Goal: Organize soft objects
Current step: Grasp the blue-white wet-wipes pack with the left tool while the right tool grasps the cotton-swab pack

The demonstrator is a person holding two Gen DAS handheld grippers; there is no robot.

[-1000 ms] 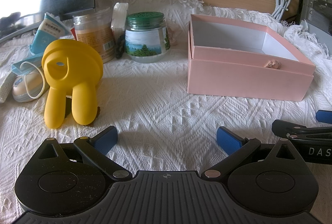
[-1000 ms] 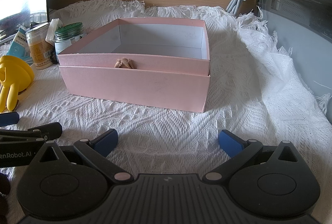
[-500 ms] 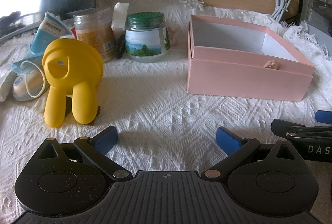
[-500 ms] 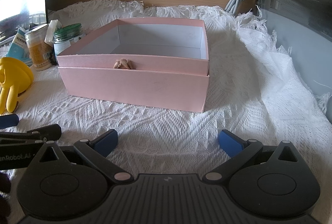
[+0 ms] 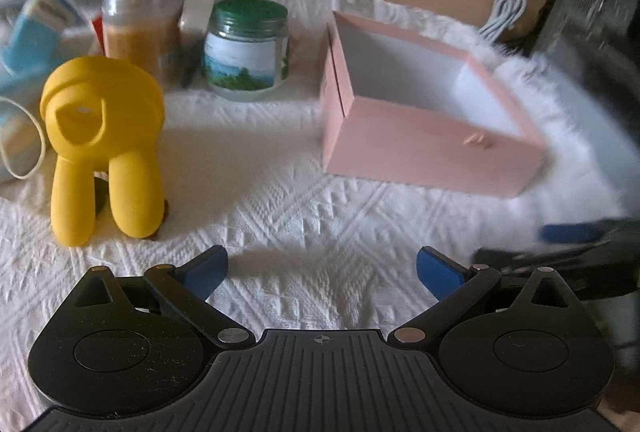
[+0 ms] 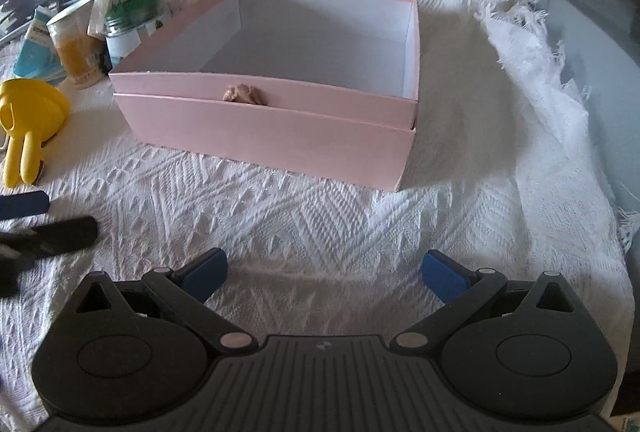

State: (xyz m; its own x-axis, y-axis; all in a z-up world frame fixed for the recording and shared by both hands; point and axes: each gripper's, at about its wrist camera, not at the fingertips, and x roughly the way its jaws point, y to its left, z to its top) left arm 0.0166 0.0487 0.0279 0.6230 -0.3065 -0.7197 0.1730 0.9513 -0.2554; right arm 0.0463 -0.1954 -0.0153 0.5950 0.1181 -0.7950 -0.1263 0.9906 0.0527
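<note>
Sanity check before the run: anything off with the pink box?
Nothing damaged or spilled. The box sits flat, open, and looks empty. Its small tan knot on the front is just the pull. Both grippers are open, apart from it.

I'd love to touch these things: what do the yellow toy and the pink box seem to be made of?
The yellow toy looks like soft matte rubber or silicone: smooth, rounded, seamless. The pink box seems thin card with a faint satin sheen, white inside, with sharp folded edges.
</note>
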